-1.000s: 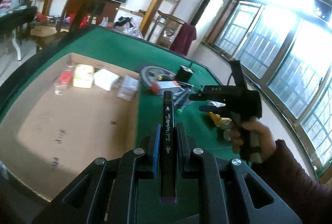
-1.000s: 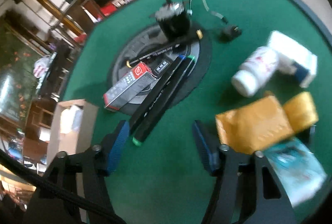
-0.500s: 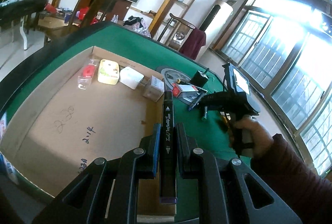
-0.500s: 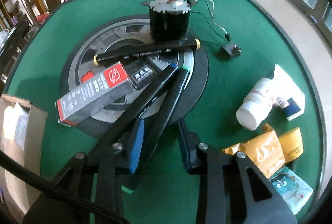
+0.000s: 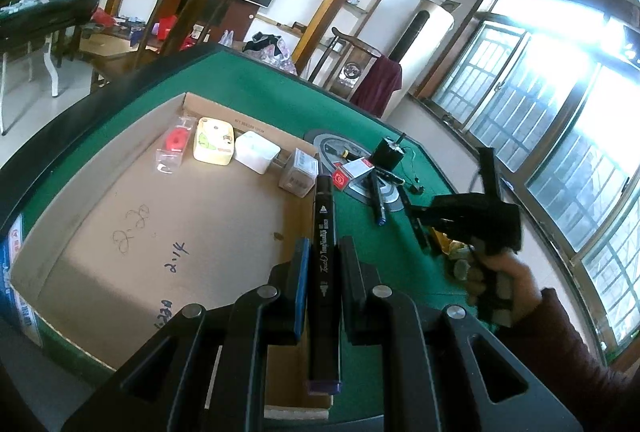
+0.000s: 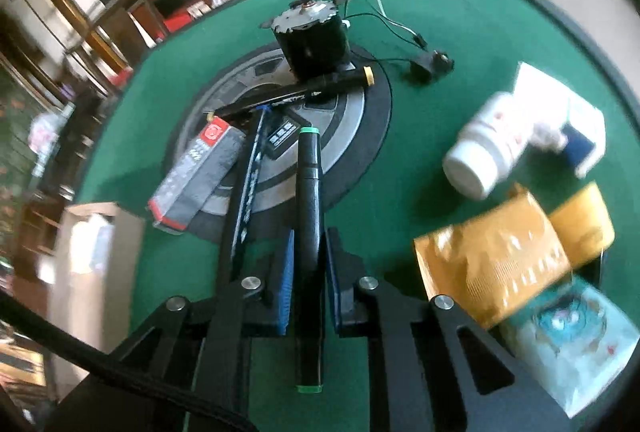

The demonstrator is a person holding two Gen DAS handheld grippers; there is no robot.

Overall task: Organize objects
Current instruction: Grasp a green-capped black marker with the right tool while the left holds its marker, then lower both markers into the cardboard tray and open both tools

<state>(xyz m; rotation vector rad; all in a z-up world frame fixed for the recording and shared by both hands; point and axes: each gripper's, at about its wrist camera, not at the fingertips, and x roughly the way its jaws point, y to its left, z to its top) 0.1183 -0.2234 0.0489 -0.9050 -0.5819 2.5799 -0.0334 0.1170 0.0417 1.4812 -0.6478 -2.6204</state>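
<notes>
My left gripper (image 5: 323, 252) is shut on a black marker with purple ends (image 5: 325, 232), held over the right edge of the open cardboard box (image 5: 160, 232). My right gripper (image 6: 310, 244) is shut on a black marker with green ends (image 6: 309, 191), held above the green table. It also shows in the left wrist view (image 5: 472, 220), right of the box. A blue-tipped marker (image 6: 250, 187) and a yellow-tipped marker (image 6: 304, 91) lie on the round grey disc (image 6: 352, 135).
In the box are a red item in a clear case (image 5: 174, 143), a yellow box (image 5: 213, 145), a white box (image 5: 256, 151) and a clear box (image 5: 300, 175). On the table: a red-grey carton (image 6: 200, 175), black motor (image 6: 312, 39), white bottle (image 6: 488, 147), orange packets (image 6: 496, 256).
My right gripper closed on the green-ended marker and lifted it off the disc. My left gripper with the purple-ended marker moved over the box's right edge.
</notes>
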